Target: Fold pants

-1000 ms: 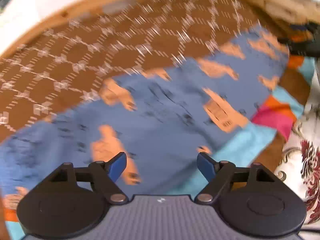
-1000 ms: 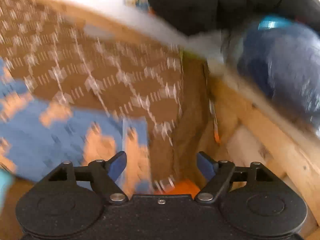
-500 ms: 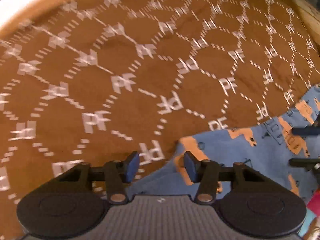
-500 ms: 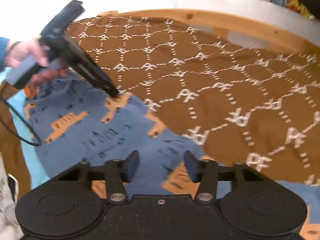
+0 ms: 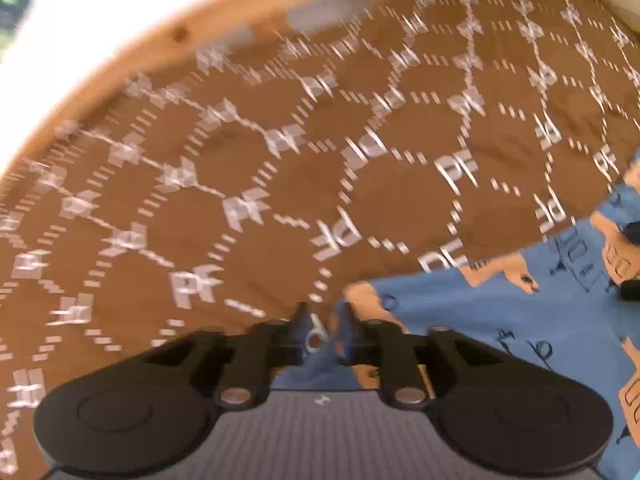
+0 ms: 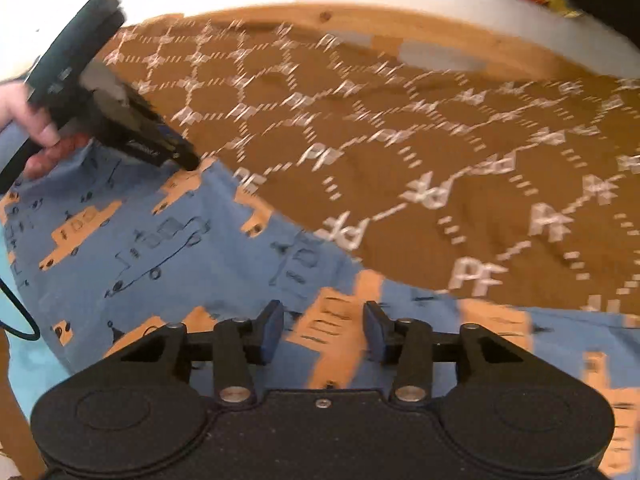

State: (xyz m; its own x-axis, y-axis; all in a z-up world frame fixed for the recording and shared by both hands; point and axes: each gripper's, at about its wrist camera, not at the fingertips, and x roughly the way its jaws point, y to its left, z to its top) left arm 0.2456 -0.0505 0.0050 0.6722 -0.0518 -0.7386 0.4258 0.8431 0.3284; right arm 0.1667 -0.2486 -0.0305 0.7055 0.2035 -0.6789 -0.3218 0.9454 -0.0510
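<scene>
- Left tool [image 5: 322,326]: seen from its own camera, the jaws stand narrow and are opening. A corner of the pants [image 5: 500,320] lies pinched between the blue pads [image 5: 346,320], the cloth bunched up in the gap.
- Seen from the right wrist view, the same left tool [image 6: 188,160] sits at the far left edge of the pants [image 6: 180,248], its tips touching the cloth where it meets the brown cover. A hand [image 6: 28,120] grips its handle, and a black cable [image 6: 16,312] hangs below.
- Pants: blue fabric printed with orange and outlined vehicles, spread on a brown bed cover [image 6: 400,140] patterned with white hexagons and "PF" letters. In the left wrist view they run from the tool's jaws out to the lower right; in the right wrist view they fill the lower left and pass under the tool toward the right edge.
- Right tool [image 6: 323,326]: jaws about half apart and opening. Pants cloth with an orange print lies in the gap directly below; the pads [image 6: 272,330] are apart from it, with no pinch visible.
- Wooden bed frame [image 6: 440,36]: runs along the far edge of the cover in both views, a white surface beyond it.
- Light turquoise fabric [image 6: 32,364]: shows at the lower left, beside the pants.
</scene>
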